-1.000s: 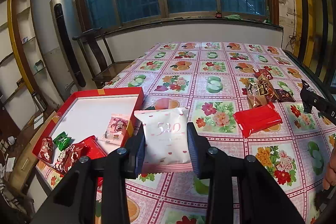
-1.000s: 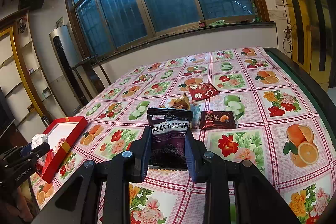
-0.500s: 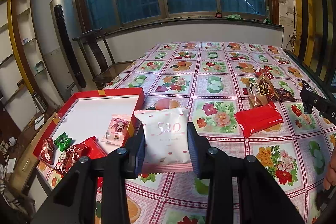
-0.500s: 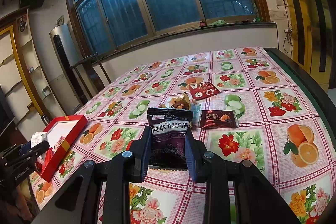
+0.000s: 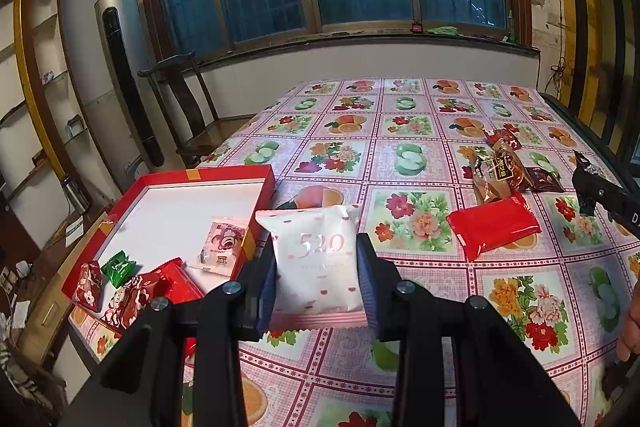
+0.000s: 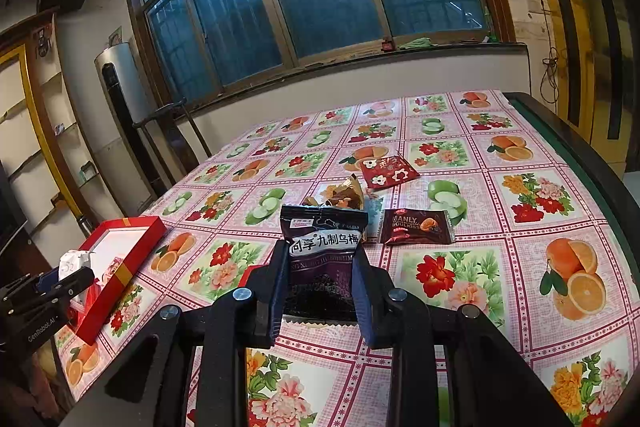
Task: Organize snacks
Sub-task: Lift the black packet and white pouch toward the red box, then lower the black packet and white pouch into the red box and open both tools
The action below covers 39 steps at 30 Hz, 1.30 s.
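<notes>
My left gripper [image 5: 318,281] is shut on a white snack packet [image 5: 316,255] printed with pink hearts, held above the table just right of the red box [image 5: 200,175]. The box has a white floor and holds several small wrapped snacks, among them a pink packet [image 5: 222,245] and a green candy [image 5: 118,267]. My right gripper [image 6: 320,285] is shut on a dark purple plum packet [image 6: 322,259] over the flowered tablecloth. The left gripper [image 6: 48,287] with its white packet [image 6: 72,261] shows at the left edge of the right wrist view, beside the red box [image 6: 128,227].
On the cloth lie a flat red packet [image 5: 494,227], a brown packet [image 5: 498,173], a dark chocolate packet [image 6: 416,227], a red flowered packet [image 6: 386,173] and a gold-wrapped snack [image 6: 340,195]. A wooden chair [image 5: 180,99] stands left of the table. A hand [image 5: 630,323] shows at the right edge.
</notes>
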Each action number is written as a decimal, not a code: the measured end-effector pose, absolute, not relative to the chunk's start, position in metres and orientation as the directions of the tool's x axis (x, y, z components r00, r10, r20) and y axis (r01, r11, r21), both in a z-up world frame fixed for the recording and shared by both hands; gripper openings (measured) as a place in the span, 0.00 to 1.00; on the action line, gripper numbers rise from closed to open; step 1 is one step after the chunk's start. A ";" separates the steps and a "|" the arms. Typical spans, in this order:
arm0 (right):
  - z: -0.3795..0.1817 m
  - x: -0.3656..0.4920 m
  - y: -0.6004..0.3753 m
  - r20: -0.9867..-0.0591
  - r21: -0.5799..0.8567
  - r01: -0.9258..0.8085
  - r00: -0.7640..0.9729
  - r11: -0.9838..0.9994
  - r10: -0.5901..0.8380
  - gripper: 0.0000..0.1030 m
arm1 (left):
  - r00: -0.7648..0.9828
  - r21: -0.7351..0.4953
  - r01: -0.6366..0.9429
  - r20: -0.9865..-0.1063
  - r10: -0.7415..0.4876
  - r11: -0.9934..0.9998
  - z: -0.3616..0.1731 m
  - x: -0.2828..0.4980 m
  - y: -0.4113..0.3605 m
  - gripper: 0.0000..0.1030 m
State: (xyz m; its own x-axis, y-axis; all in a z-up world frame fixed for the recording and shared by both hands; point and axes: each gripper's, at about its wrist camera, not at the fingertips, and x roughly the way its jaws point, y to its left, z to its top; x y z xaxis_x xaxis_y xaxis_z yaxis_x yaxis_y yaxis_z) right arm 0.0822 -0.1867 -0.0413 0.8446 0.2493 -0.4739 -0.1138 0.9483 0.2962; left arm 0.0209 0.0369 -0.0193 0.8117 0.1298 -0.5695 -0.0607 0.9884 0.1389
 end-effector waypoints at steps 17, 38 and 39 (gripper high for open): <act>-0.049 0.086 -0.174 -0.517 0.226 -0.124 0.825 0.966 0.227 0.30 | 0.805 0.105 -0.067 -0.582 0.116 0.992 -0.028 0.023 0.052 0.34; -0.053 0.078 0.000 -0.518 0.321 -0.415 0.676 0.851 0.525 0.31 | 0.799 0.040 -0.261 -0.552 0.239 0.965 -0.011 0.002 0.175 0.35; -0.054 0.079 0.014 -0.524 0.327 -0.432 0.657 0.840 0.542 0.31 | 0.791 0.044 -0.275 -0.557 0.252 0.960 -0.011 0.003 0.184 0.35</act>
State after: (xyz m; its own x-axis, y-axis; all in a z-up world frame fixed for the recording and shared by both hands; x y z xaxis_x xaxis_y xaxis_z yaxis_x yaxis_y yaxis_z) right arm 0.0789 0.0140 -0.0543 0.6571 0.5422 -0.5237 -0.4323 0.8402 0.3274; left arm 0.0025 0.1842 -0.0114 0.7913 0.2522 -0.5570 -0.2752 0.9604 0.0438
